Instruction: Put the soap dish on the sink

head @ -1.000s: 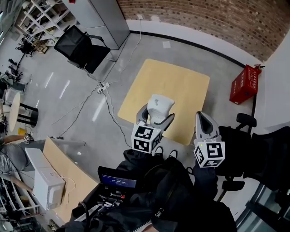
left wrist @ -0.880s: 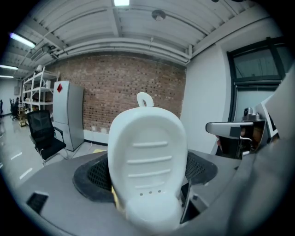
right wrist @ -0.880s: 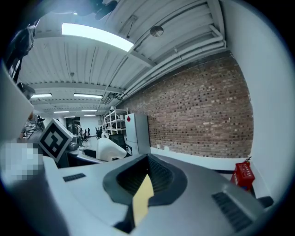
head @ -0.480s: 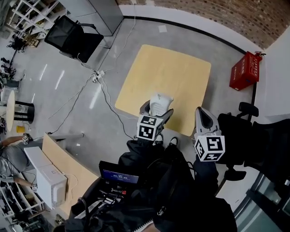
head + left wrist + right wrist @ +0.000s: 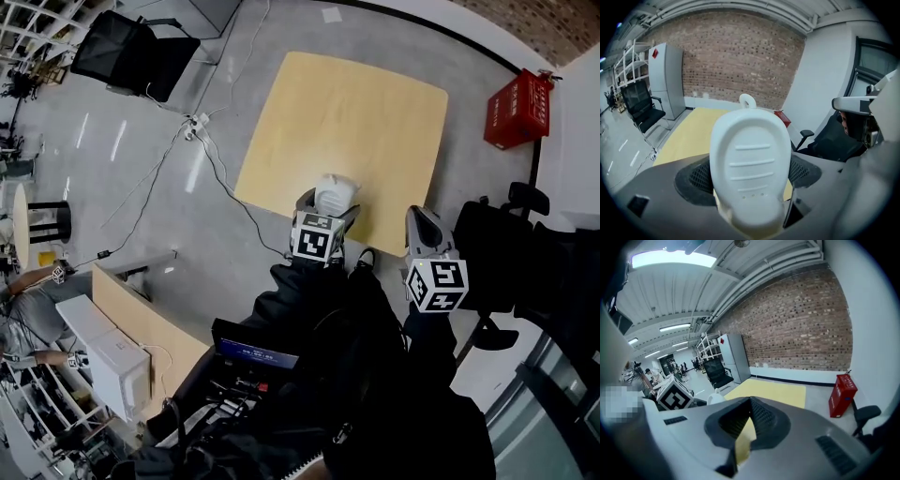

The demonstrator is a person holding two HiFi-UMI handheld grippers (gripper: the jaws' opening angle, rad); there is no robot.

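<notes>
Left gripper point(image 5: 328, 208) clamps our white soap dish point(image 5: 749, 164), mid-carry; next we must find the sink, unseen ahead of it.

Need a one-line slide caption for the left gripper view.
Left hand-held gripper clamps a white soap dish, ridged face toward the camera, brick wall behind.

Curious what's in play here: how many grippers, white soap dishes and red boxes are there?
Grippers: 2 (left gripper, right gripper)
White soap dish: 1
Red box: 1
Total: 4
</notes>
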